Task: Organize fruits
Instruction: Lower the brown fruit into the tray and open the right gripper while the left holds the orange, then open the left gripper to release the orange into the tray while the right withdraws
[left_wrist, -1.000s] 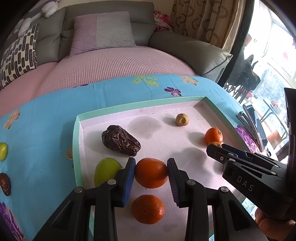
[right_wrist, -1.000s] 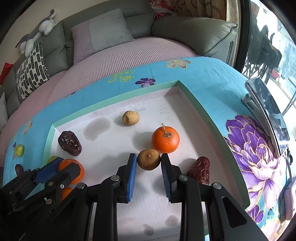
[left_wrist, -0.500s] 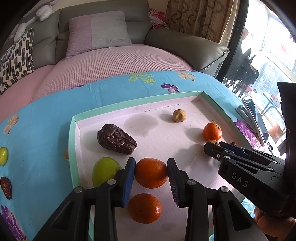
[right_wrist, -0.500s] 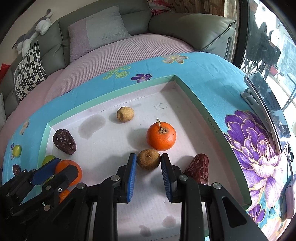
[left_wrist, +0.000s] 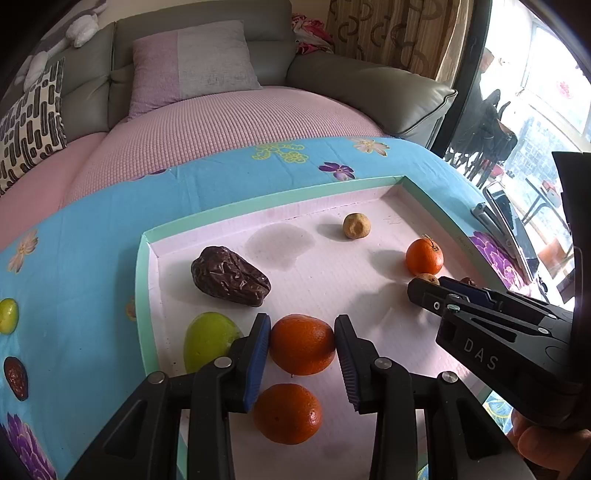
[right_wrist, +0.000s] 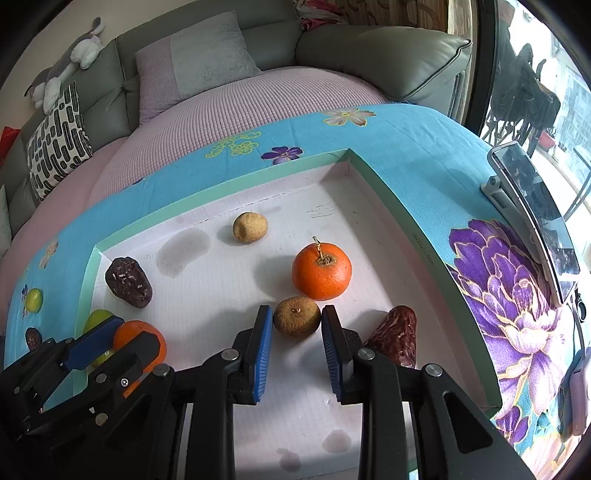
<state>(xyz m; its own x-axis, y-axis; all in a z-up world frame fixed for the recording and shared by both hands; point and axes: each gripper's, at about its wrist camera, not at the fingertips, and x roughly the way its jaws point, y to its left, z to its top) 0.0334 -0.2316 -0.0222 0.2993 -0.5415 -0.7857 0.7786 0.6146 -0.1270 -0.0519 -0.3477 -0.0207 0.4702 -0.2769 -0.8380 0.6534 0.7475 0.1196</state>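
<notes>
A white tray with a green rim (left_wrist: 142, 295) lies on a blue flowered cloth. My left gripper (left_wrist: 302, 325) is shut on an orange (left_wrist: 302, 345); a second orange (left_wrist: 287, 413) lies below it, with a green fruit (left_wrist: 207, 343) to its left and a dark date (left_wrist: 229, 276) beyond. My right gripper (right_wrist: 296, 314) is shut on a small brown fruit (right_wrist: 296, 317). Just behind that sits an orange with a stem (right_wrist: 321, 271), and a reddish date (right_wrist: 395, 334) lies right of the right finger. A tan fruit (right_wrist: 250, 227) rests near the tray's far side.
A phone on a stand (right_wrist: 535, 214) leans at the cloth's right edge. On the cloth left of the tray lie a small green fruit (left_wrist: 8, 315) and a small date (left_wrist: 15, 376). A pink-covered sofa (left_wrist: 236, 122) with cushions stands behind.
Both grippers keep their fruits between the pads. The tray and its loose fruits have drifted slightly up and left in both views.
</notes>
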